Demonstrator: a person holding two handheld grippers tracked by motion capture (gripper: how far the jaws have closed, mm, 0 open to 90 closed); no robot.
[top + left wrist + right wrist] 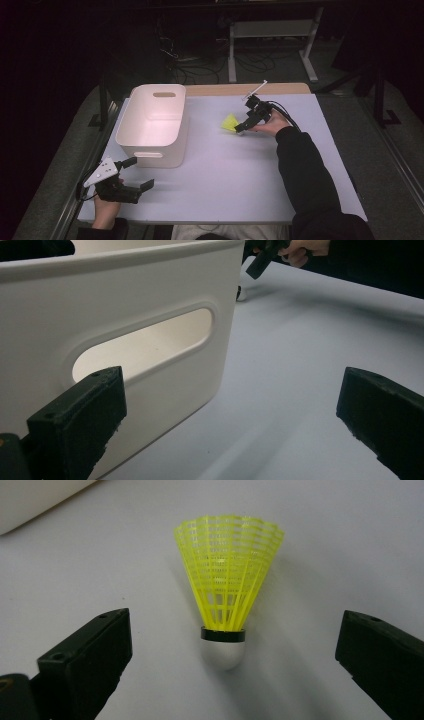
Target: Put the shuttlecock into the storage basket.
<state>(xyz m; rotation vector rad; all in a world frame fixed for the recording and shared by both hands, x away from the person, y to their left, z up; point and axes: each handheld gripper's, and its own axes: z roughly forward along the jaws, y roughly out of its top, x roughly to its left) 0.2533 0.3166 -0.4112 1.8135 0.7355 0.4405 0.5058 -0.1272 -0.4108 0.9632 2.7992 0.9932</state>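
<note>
Shuttlecock (226, 587): yellow skirt, white cork; lies on the table (225, 170) right of centre, apart from the bin (152, 125).
Right gripper (239, 130): jaws spread wide, cork between them, untouched.
Left gripper (140, 173): jaws apart, nothing between, just beside the bin's near handle slot, close to the table's front-left edge.
Open room: broad bare top between both grippers.
Writing: none legible.
Right gripper view: skirt mesh, black band.

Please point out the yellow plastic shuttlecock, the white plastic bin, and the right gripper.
Yellow plastic shuttlecock (227, 575): right gripper view, on its mesh skirt.
White plastic bin (150, 148): high view, on its near wall.
Right gripper (239, 128): high view, between its open jaws.
</note>
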